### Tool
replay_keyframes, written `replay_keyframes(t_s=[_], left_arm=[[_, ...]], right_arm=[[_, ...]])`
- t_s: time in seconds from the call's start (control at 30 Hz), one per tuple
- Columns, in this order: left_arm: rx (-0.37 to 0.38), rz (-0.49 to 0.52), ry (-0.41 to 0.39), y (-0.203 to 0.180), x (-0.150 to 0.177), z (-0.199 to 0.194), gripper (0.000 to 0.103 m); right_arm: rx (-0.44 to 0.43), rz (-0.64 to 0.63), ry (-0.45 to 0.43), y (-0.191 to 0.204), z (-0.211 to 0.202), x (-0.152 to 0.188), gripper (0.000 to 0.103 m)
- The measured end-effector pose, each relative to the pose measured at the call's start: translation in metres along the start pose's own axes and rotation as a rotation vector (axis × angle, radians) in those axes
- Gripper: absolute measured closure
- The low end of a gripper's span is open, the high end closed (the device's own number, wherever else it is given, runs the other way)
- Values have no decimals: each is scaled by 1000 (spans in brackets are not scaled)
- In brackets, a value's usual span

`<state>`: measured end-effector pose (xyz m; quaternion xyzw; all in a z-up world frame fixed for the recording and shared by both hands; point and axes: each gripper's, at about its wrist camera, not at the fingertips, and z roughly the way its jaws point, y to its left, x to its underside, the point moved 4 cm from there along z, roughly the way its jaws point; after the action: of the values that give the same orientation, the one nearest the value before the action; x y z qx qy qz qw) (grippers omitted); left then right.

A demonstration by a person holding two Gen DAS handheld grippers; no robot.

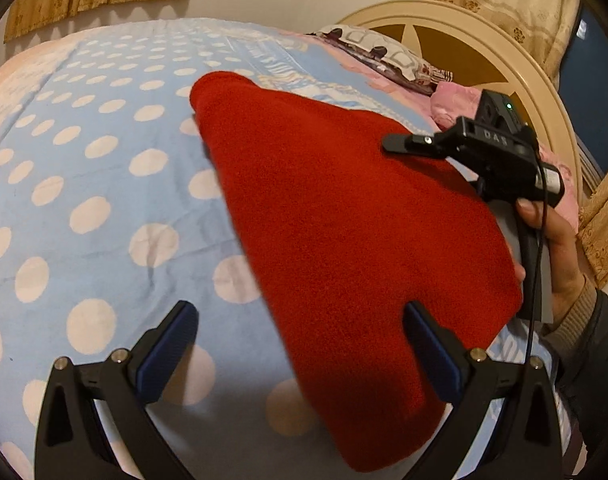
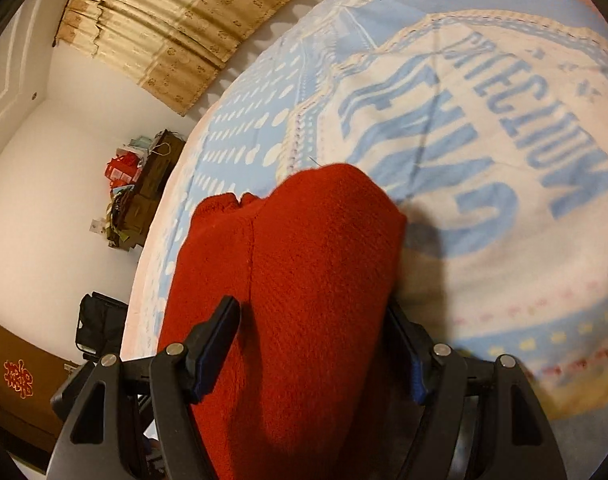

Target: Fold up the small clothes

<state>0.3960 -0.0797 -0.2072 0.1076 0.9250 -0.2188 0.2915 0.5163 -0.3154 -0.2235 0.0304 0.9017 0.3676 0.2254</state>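
Left wrist view first: your left gripper (image 1: pixel 300 344) stands with its blue-padded fingers spread wide and empty, the near edge of the folded red fleece garment (image 1: pixel 344 240) lying just between and beyond them on the pale blue bedsheet with white dots (image 1: pixel 84 184). Farther off, your right hand (image 1: pixel 556 256) carries the right gripper (image 1: pixel 400 145) in over the garment's far side, probably so both edges can be taken for the next fold. Beyond that sit a pink cloth (image 1: pixel 456 100), a patterned pillow (image 1: pixel 384 54) and the cream round headboard (image 1: pixel 504 44). The right wrist view adds what the left cannot: the right gripper (image 2: pixel 316 354) has the red bulk filling the gap between its fairly wide fingers, though whether the pads truly press on it you cannot tell from here. It also shows the sheet's printed blue lettering (image 2: pixel 504 128) past the garment, and gold curtains (image 2: pixel 176 28) beyond.
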Motion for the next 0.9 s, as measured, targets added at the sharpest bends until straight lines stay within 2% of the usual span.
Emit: replay_keyframes(t_s=[0.2,0.27,0.37,0.5,0.57,0.63,0.77,0.83,0.87,0.9], left_arm=[[6,2,-6,1,1,0,0],[10,4,-7,1,1,0,0],[23,0,-5,2,0,0,0],[36,1,-5,2,-1,2,0],[41,-1,-5,1,-2,3,0],[46,-1,-5,0,-3,4,0],[59,-4,-7,0,-6,5,0],[74,-7,-14,1,-6,4,4],[90,-6,-18,0,-7,3,12],[122,-3,-19,-1,-7,3,27]], right_arm=[[-50,-21,-10,0,5,-1,34],[-42,-28,-18,-1,5,0,44],[-37,10,-36,-7,3,-3,51],[-38,8,-26,-9,2,-1,52],[-83,6,-16,-7,4,-1,52],[-86,-6,-11,-6,5,1,53],[-64,-11,-14,-5,6,2,63],[-84,-10,-10,-5,6,3,66],[-92,-12,-12,-4,6,3,66],[-94,-17,-15,-4,5,3,67]])
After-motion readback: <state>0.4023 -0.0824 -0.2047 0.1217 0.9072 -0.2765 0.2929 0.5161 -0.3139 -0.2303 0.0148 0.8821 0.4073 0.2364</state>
